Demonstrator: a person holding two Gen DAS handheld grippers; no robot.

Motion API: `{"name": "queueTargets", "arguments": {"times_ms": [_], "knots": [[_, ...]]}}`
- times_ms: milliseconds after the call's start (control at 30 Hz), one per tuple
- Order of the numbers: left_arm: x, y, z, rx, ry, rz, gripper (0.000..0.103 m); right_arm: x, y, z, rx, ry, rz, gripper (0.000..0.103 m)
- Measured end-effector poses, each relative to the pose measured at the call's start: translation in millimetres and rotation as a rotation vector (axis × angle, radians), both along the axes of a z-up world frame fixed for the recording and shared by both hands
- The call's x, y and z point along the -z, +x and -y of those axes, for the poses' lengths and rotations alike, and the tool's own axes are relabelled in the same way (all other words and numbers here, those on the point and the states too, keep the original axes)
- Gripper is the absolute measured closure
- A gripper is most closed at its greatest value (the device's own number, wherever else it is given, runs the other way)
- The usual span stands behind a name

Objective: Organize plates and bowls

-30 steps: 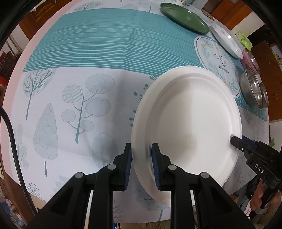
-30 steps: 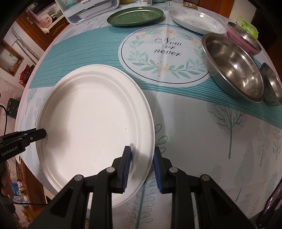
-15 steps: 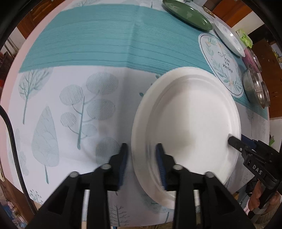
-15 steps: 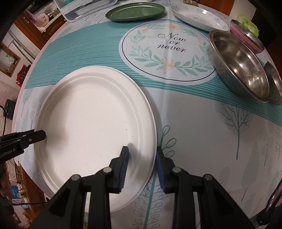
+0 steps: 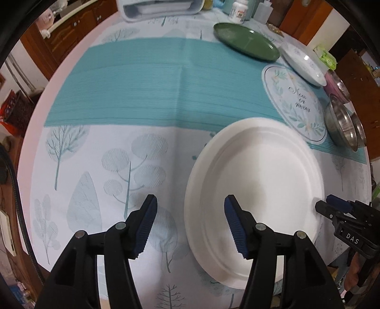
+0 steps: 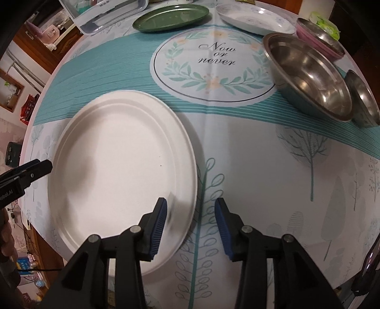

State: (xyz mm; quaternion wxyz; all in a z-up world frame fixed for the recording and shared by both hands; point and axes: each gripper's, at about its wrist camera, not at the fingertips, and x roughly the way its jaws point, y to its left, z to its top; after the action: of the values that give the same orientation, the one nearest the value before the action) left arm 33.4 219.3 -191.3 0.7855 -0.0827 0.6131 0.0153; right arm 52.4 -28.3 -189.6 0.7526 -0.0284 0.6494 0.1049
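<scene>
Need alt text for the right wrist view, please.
The open right gripper straddles the near rim of a white plate lying on the tablecloth. Steel bowls sit far right, a green plate beyond.

Plenty of open tablecloth [image 5: 114, 99] on my left side, nothing parked there. Right side's crowded: steel bowls [image 6: 308, 76] line that edge, with the green plate [image 6: 171, 17] and patterned plate [image 6: 256, 20] across the far end. The white plate [image 6: 123, 166] fills the middle.
</scene>
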Motion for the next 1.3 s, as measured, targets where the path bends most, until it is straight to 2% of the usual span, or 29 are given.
{"name": "queueTargets", "arguments": {"times_ms": [200,433,767,900,1067,1300], "knots": [[-14,6,11,0.007,-0.013,0.018,0.045,-21,-2,-3,-0.017,0.006,0.047,0.061],[-36,23,32,0.057,0.017,0.069,0.045,-54,2,-3,-0.051,0.015,0.115,0.061],[-73,57,35,0.107,0.045,0.129,0.045,-94,33,2,-0.03,0.032,0.19,0.061],[-90,78,32,0.137,0.082,0.162,0.045,-109,51,3,-0.02,0.018,0.221,0.061],[-117,115,15,0.152,0.085,0.202,0.045,-130,80,8,0.002,0.01,0.241,0.061],[-151,181,-7,0.168,0.129,0.258,0.045,-160,141,23,0.08,0.029,0.275,0.061]]}}
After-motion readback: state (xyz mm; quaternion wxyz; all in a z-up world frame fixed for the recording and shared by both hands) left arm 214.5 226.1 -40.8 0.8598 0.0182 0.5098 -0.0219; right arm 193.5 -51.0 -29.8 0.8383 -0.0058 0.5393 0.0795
